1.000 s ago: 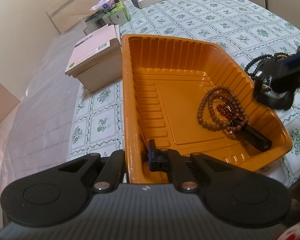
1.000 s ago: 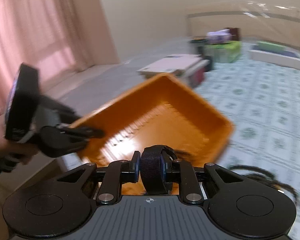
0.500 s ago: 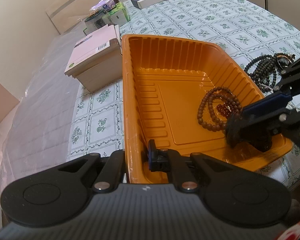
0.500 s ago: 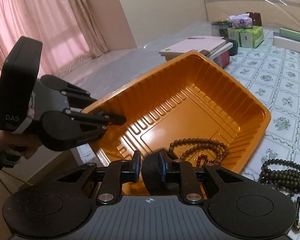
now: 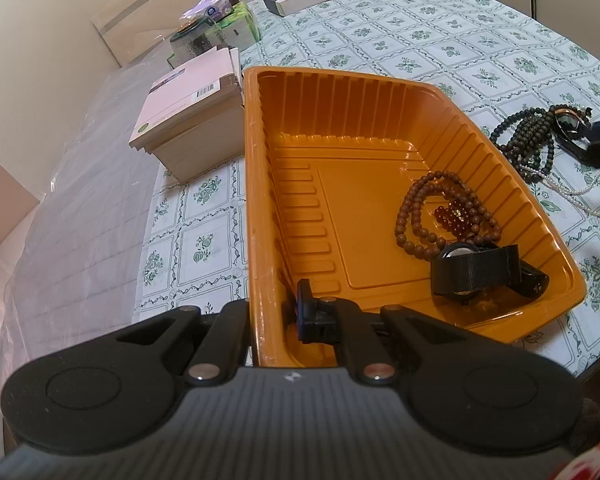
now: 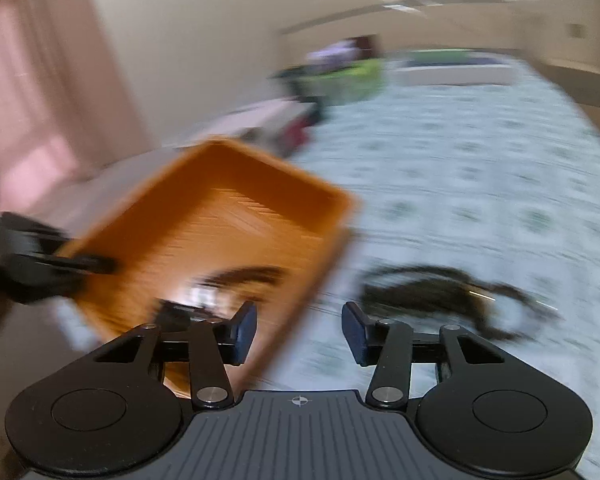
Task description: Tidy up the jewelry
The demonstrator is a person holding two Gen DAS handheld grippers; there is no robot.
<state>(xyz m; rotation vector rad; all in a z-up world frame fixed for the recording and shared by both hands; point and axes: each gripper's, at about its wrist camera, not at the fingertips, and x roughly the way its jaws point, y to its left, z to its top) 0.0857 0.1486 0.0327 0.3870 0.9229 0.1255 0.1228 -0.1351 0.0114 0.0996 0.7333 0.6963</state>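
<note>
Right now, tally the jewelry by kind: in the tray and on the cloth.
In orange tray:
Brown bead strand: 1
Red bead bracelet: 1
Black-strap watch: 1
On tablecloth:
Dark bead strand: 1
Pearl strand: 1
Watch: 1
Total: 6

Cream walls, floral tablecloth

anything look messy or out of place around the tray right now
Yes: a tangle of dark beads, a watch and a pearl strand still lie heaped on the tablecloth, outside the orange tray, unlike the brown beads inside.
</note>
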